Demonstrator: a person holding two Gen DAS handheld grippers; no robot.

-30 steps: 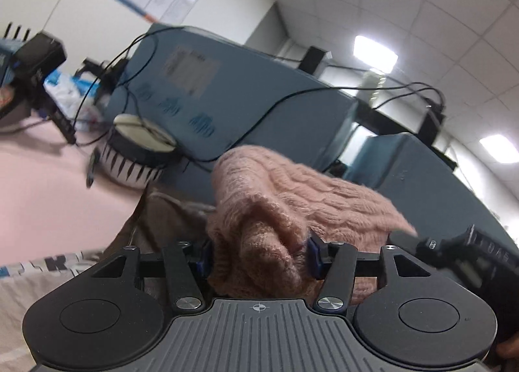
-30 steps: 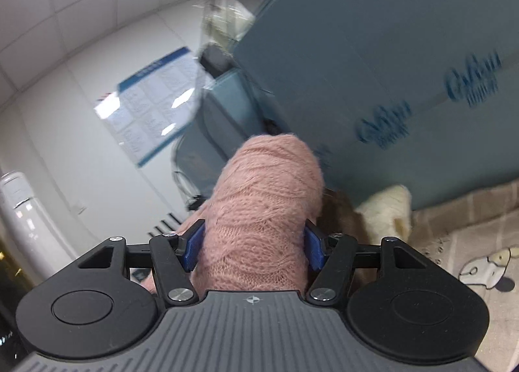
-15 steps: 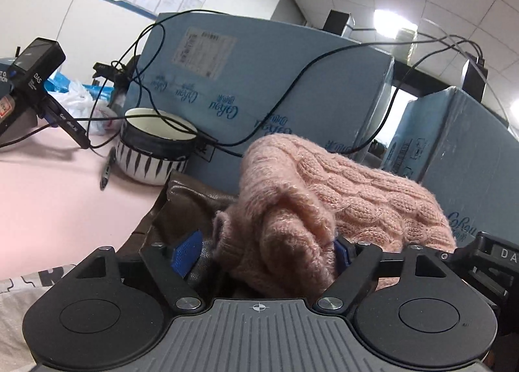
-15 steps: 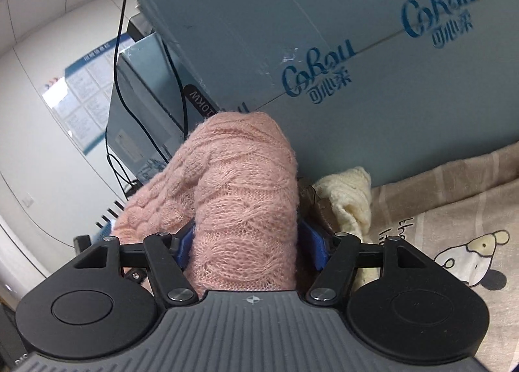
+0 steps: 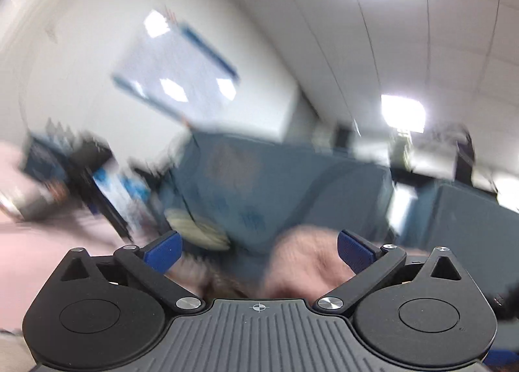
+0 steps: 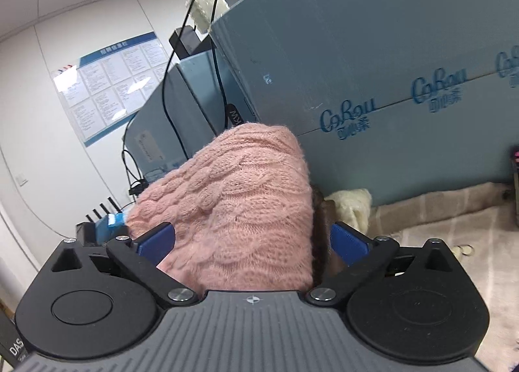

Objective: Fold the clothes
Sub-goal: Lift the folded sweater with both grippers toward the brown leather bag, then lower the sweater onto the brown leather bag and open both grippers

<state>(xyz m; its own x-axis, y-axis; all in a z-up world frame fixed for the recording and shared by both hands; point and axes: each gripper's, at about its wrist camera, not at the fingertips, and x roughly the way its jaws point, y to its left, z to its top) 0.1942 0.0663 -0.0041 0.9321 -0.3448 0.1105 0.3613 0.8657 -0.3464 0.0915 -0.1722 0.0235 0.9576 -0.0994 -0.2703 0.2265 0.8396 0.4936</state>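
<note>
A pink cable-knit sweater (image 6: pixel 240 206) lies bunched in a heap right in front of my right gripper (image 6: pixel 251 242). That gripper's blue pads stand wide apart on either side of the knit and do not squeeze it. In the blurred left wrist view my left gripper (image 5: pixel 258 250) is open and tilted up toward the ceiling. A pink blur of the sweater (image 5: pixel 305 261) lies low between its fingers, nearer the right pad. A dark brown garment edge (image 6: pixel 319 213) shows behind the sweater.
Blue cardboard boxes (image 6: pixel 373 86) stand close behind the sweater, with black cables (image 6: pixel 220 57) draped over them. A cream fluffy item (image 6: pixel 352 206) and a beige printed cloth (image 6: pixel 454 226) lie at right. A pink tabletop (image 5: pixel 48 242) and a blurred bowl (image 5: pixel 198 229) lie at left.
Both grippers have opened and let go of the pink sweater. The left gripper has swung quickly upward and back, so its view is blurred. The right gripper stays by the heap.
</note>
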